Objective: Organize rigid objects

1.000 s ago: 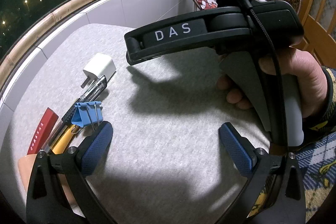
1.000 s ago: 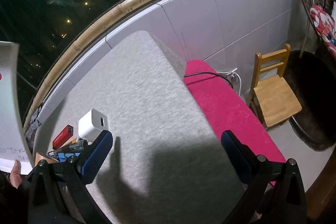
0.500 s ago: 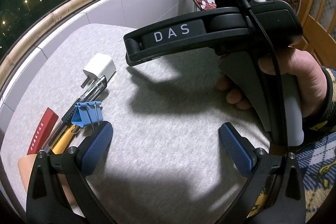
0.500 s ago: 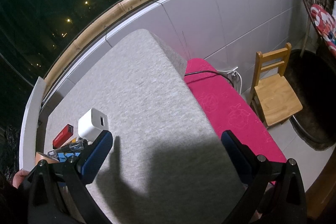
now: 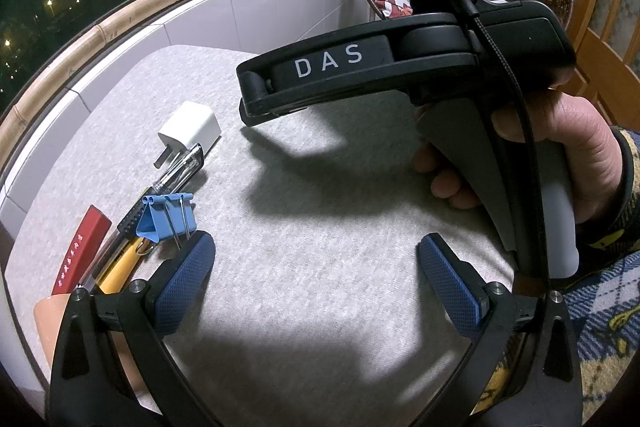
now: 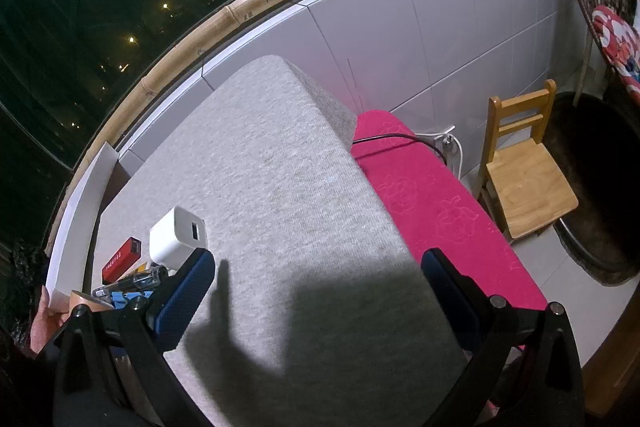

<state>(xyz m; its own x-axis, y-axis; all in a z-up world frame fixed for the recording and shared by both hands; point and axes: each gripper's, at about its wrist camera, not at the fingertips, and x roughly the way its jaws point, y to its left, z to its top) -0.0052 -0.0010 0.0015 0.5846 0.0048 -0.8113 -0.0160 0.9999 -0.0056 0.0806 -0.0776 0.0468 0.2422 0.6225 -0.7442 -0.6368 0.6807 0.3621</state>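
Rigid objects are all bunched up at the left side of the grey-covered bench (image 5: 304,267): a white charger plug (image 5: 192,129), a clear pen (image 5: 176,171) lying just beside it, a blue binder clip (image 5: 166,221) sitting on top of the pens, a yellow pen (image 5: 120,269) poking out below the clip, and a red flat bar (image 5: 82,251) at the far left. A peach-coloured thing (image 5: 48,323) shows at the bench edge, can't tell what it is.

Left gripper (image 5: 316,287) hangs over bare cloth with its jaws spread wide and nothing between them; its left pad is just next to the binder clip, can't tell if touching. The right gripper (image 6: 316,291) is also wide open and empty, up over the bench, held by a hand (image 5: 560,155) seen from the left wrist camera. From the right wrist camera the charger plug (image 6: 178,235) sits just past the left pad. Beyond the bench there's a pink cushion (image 6: 432,195) and a small wooden chair (image 6: 524,171).
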